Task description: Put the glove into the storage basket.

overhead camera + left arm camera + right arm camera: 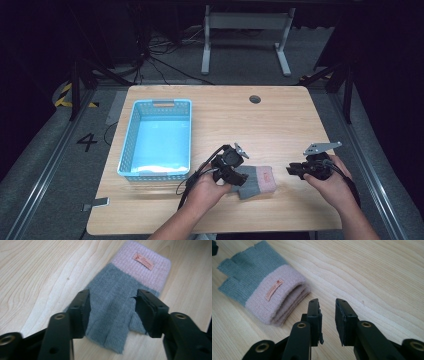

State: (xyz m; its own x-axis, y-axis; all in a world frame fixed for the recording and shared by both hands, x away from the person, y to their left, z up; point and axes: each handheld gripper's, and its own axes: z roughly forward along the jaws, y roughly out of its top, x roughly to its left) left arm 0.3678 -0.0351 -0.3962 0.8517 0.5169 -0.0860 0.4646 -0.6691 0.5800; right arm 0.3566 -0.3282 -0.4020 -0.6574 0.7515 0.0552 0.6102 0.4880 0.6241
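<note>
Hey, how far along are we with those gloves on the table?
Done: the grey-and-pink gloves lie stacked flat on the table. In hand: nothing is gripped; the left gripper straddles the grey end with its fingers open, and the right gripper waits beside the pink cuff. Possibly left: the blue basket looks empty.

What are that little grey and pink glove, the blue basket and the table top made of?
The glove looks like knitted wool or acrylic: fuzzy nap, ribbed pink cuff, small sewn-on label. The basket seems to be moulded plastic, going by its even light blue colour and perforated walls. The table shows pale wood grain with a matt finish; solid wood or a printed laminate, I cannot tell.
</note>
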